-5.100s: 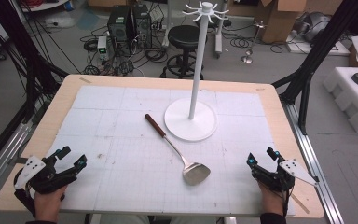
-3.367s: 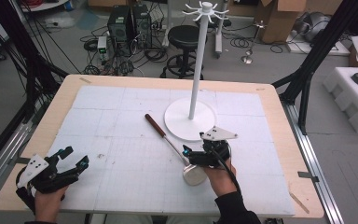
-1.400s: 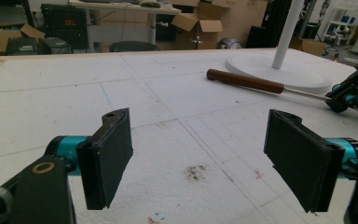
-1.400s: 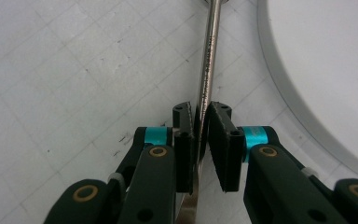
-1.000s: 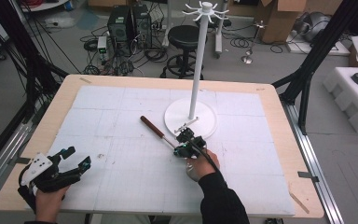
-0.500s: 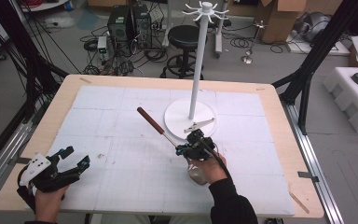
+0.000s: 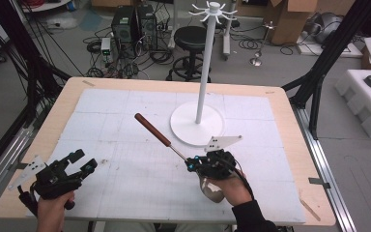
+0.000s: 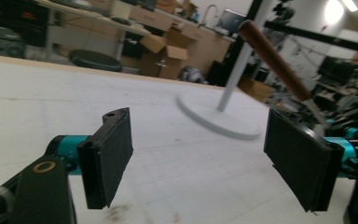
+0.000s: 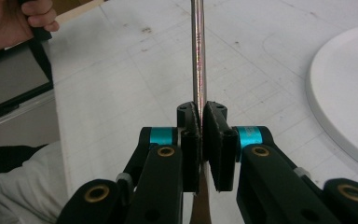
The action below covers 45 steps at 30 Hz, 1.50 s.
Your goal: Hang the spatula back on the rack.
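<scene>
A metal ladle with a brown wooden handle (image 7: 153,129) is lifted off the white mat, handle up and to the left, its bowl (image 7: 211,189) low under the person's hand. My right gripper (image 7: 192,166) is shut on the ladle's thin steel shaft (image 9: 198,60), which runs straight up between the jaws in the right gripper view. The brown handle (image 8: 275,60) also shows in the left gripper view. My left gripper (image 7: 79,162) rests at the table's front left, open with nothing between its pads (image 8: 109,156).
A white hook stand with a round base (image 7: 196,123) and tall pole (image 7: 206,67) stands at mid-table, just behind the right gripper. The base rim (image 9: 345,88) lies to the right of the jaws. Stool, boxes and cables sit beyond the table's far edge.
The right gripper came in from the front right corner, shut on the ladle's shaft and raised it; the handle now points up and left. The left gripper stayed put.
</scene>
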Each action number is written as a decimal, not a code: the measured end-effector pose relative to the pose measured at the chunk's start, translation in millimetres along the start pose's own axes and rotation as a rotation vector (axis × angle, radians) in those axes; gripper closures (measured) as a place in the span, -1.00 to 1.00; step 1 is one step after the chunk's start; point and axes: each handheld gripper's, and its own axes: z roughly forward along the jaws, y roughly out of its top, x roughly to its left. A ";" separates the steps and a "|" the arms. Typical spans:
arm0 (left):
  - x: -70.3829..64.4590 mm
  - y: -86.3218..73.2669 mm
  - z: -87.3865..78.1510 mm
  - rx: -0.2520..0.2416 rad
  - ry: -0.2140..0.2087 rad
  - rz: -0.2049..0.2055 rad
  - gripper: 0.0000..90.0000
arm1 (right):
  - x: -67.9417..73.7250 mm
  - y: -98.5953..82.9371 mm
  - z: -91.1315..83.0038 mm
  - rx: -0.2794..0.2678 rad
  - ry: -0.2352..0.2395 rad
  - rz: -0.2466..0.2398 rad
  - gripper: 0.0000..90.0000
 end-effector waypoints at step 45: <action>-92.6 88.6 119.3 0.133 -0.389 -0.209 0.52 | 34.6 -7.7 -29.2 -0.153 0.101 -0.146 0.88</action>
